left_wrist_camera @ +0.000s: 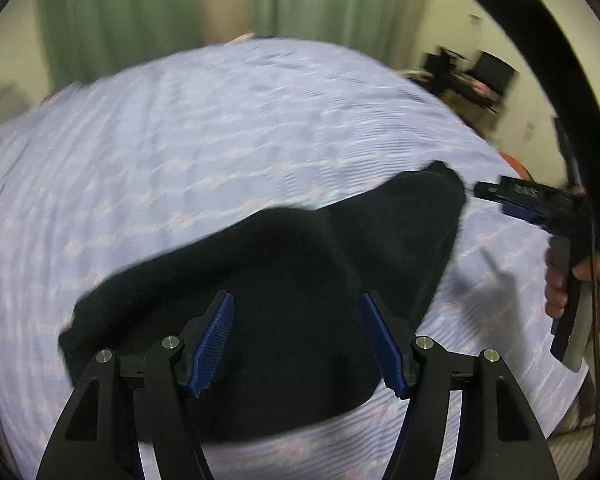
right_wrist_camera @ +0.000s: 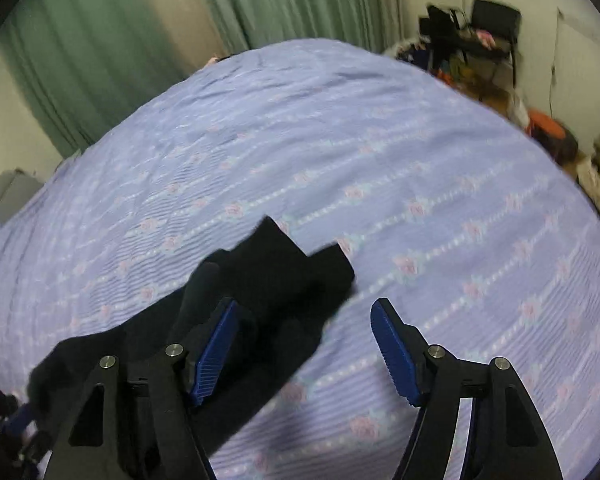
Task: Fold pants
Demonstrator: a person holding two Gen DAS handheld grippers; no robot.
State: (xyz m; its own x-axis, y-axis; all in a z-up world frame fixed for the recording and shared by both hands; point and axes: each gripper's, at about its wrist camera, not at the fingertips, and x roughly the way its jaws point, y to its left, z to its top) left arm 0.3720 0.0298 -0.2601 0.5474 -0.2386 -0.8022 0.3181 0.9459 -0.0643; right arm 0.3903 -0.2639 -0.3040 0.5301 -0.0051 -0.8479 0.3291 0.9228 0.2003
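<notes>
The black pants (left_wrist_camera: 284, 280) lie in a folded heap on the lavender flowered bedsheet (left_wrist_camera: 220, 140). My left gripper (left_wrist_camera: 298, 300) hovers over their middle, jaws open, blue pads apart with nothing pressed between them. In the left wrist view, my right gripper (left_wrist_camera: 496, 200) is held in a person's hand (left_wrist_camera: 556, 284) just past the pants' far right tip. In the right wrist view, the right gripper (right_wrist_camera: 305, 304) is open above the pants' end (right_wrist_camera: 276, 280). Its left finger (right_wrist_camera: 216, 340) is over the cloth and its right finger over bare bedsheet (right_wrist_camera: 420, 160).
Green curtains (left_wrist_camera: 140, 12) hang behind the bed. A dark chair and cluttered items (right_wrist_camera: 476, 40) stand in the far right corner, with orange things (right_wrist_camera: 548, 128) on the floor beside the bed's right edge. A grey object (right_wrist_camera: 8, 196) sits off the bed's left side.
</notes>
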